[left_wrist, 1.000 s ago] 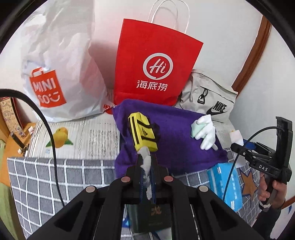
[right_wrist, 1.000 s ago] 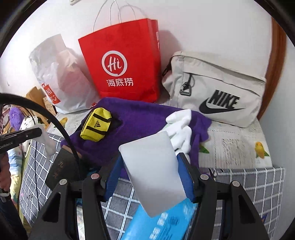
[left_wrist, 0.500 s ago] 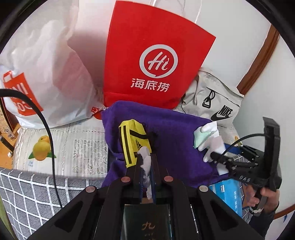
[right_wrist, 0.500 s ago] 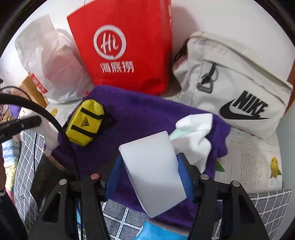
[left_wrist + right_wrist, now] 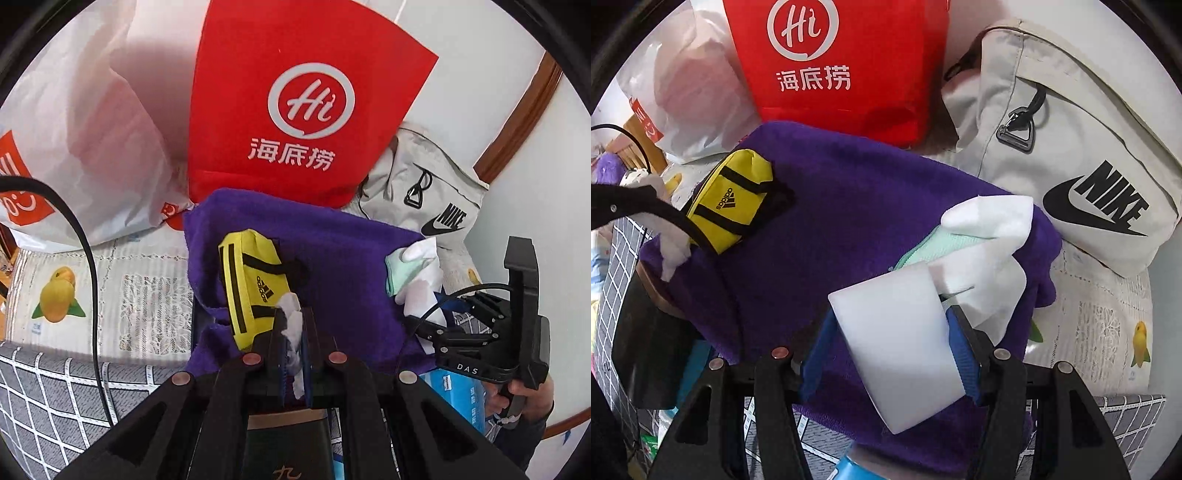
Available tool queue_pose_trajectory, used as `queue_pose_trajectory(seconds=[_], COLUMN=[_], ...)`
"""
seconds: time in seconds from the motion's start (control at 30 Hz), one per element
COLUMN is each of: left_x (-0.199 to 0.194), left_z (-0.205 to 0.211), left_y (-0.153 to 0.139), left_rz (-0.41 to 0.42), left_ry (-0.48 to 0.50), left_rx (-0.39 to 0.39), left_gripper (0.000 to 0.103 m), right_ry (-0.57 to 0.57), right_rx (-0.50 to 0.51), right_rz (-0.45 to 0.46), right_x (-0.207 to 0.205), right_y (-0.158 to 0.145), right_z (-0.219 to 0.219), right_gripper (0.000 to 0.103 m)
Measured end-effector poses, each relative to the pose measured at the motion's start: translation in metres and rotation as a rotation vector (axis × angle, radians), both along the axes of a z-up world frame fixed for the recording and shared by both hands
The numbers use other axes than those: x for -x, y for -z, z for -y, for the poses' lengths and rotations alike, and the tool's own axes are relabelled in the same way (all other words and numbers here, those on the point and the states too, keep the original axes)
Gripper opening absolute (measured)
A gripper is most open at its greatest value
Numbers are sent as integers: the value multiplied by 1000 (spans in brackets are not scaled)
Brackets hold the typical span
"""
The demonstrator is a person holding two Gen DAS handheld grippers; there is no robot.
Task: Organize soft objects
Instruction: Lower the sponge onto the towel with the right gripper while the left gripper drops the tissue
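Both claws loaded: left claw [image 5: 293,332] clenched on tissue [image 5: 291,321], right claw [image 5: 894,332] gripping white block [image 5: 897,339].

white wall [image 5: 480,55] behind, brown curved wood trim [image 5: 524,110] at right, daylight soft and even.

Purple towel [image 5: 857,206], yellow/blk pouch [image 5: 733,201], red bag [image 5: 846,66]

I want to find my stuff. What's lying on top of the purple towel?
On the purple towel: a yellow pouch and a white-and-mint cloth bundle. What's under the towel is mostly hidden.
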State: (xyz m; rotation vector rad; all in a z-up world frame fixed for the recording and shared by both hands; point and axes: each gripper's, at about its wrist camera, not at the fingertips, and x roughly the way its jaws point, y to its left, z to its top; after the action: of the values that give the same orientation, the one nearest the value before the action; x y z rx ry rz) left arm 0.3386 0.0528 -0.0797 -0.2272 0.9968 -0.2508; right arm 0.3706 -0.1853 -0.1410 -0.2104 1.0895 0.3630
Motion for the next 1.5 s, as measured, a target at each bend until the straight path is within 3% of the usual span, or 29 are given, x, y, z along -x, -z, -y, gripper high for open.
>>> queue_pose_trajectory(seconds=[0.33, 0.5, 0.73, 1.07, 1.1, 1.2, 1.33, 1.5], left_x=[-4, -7, -18, -21, -21, -22, -17, -12], left_z=[5, 10, 17, 19, 19, 22, 23, 22], left_y=[7, 9, 33, 40, 41, 43, 38, 26], left_rz=[0, 8, -70, -91, -95, -106, -95, -84], left_ry=[14, 27, 23, 28, 31, 42, 37, 21], left_rx=[34, 46, -9, -34, -31, -32, -43, -69], left_gripper=[7, 7, 7, 8, 9, 25, 53, 57], right_ry=[-32, -35, -23, 7, 10, 11, 7, 12], right_rx=[5, 1, 3, -47, -49, -52, -47, -51], right_rz=[2, -9, 6, 42, 39, 40, 47, 48], right_x=[2, -1, -1, -3, -4, -3, -1, 3], right_y=[1, 2, 0, -15, -16, -17, -18, -19], right_z=[1, 0, 0, 12, 12, 13, 11, 11], right_gripper=[64, 73, 76, 76, 76, 76, 76, 76])
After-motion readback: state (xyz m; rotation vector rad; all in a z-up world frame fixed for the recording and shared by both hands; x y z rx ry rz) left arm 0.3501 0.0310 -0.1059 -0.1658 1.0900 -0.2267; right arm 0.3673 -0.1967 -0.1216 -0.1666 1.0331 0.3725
